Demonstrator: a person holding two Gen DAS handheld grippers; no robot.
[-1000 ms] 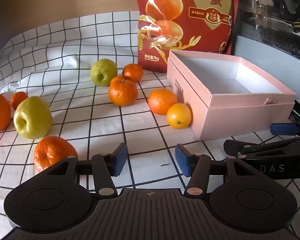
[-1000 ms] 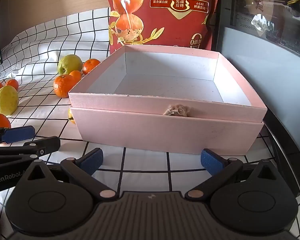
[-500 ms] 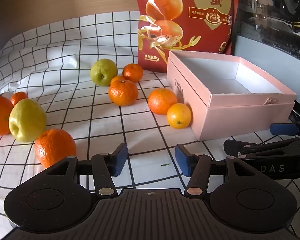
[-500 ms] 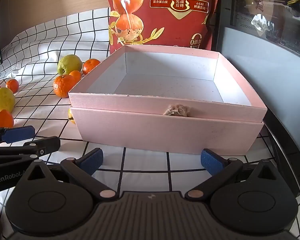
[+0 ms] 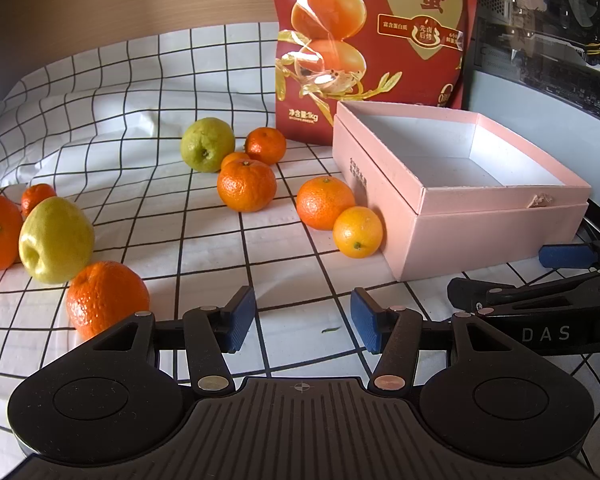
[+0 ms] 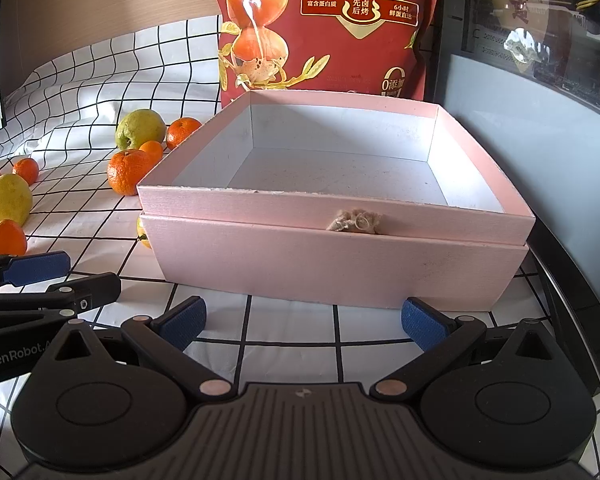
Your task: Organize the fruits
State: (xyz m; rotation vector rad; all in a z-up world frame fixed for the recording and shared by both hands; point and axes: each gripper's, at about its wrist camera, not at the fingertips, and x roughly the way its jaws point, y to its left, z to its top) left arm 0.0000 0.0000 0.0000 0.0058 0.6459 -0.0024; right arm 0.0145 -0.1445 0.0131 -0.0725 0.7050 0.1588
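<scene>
My left gripper jaws wide, holding nothing, nearest orange just left of it, my right gripper jaws wide before pink box, fruit loose on checked cloth.

- We note a table under a white black-gridded cloth.
- On it: a pink box, a red bag, oranges, two green fruits.
</scene>
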